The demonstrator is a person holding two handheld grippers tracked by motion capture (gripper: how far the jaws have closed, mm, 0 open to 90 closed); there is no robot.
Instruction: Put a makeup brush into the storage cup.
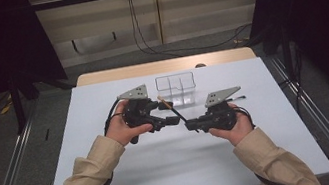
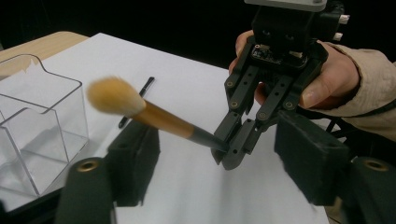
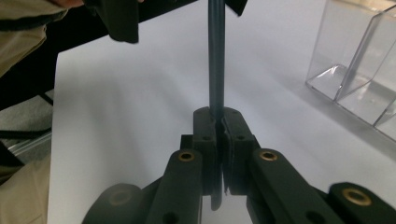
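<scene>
Tan bristles top a makeup brush (image 2: 154, 116) whose dark handle is clamped between the closed jaws of the right gripper (image 2: 233, 151); in the right gripper view the handle (image 3: 216, 60) runs straight up out of the pinched pads, so the grip sits at the tail end and leaves most of the length free. That hold looks chosen to offer the brush for a handover: the shaft slants up and away from the right gripper towards the clear acrylic organiser (image 1: 176, 89), and its middle passes between the two jaws of the left gripper (image 1: 169, 117). Those jaws stand about half open on either side of the shaft and, as far as the left gripper view shows, do not press on it yet, so the left gripper holds nothing for now. Seen from above, both hands meet just in front of the organiser, left gripper to its near left and right gripper to its near right, with the bristle end pointing at its front wall. The organiser has divided compartments and stands upright on the white table (image 1: 115, 171), which suits dropping a brush in handle first, perhaps the reason for regripping nearer the head. A thin dark stick (image 2: 136, 108), possibly another cosmetic tool, lies flat on the table to the right of the organiser, well apart from either gripper.
</scene>
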